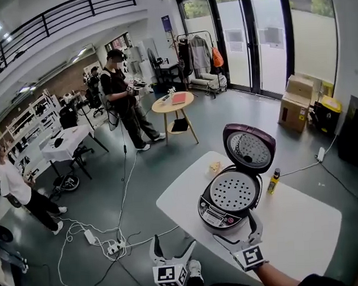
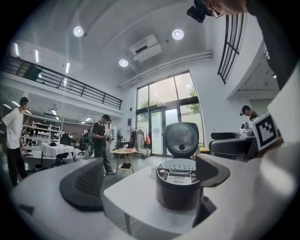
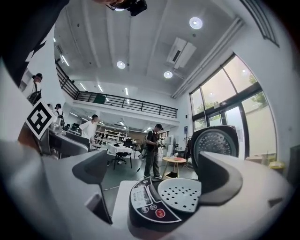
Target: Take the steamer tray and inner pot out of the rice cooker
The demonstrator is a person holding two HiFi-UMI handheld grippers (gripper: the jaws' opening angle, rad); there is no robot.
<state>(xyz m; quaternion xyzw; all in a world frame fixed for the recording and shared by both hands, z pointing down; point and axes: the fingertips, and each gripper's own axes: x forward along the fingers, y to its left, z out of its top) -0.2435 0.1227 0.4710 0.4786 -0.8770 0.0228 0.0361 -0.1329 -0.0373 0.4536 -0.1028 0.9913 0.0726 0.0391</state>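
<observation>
Left gripper (image 1: 173, 244) and right gripper (image 1: 237, 231), both wide open and empty, face the open rice cooker (image 1: 213, 214).

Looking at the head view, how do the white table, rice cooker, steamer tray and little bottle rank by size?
1. white table
2. rice cooker, lid open
3. steamer tray
4. bottle
All stand together, so nearness to the camera hardly skews this.

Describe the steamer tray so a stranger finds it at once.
On the white table stands a dark rice cooker, lid raised. The steamer tray is the pale, hole-dotted disc lying flat in its open top, unlike the upright lid behind.
</observation>
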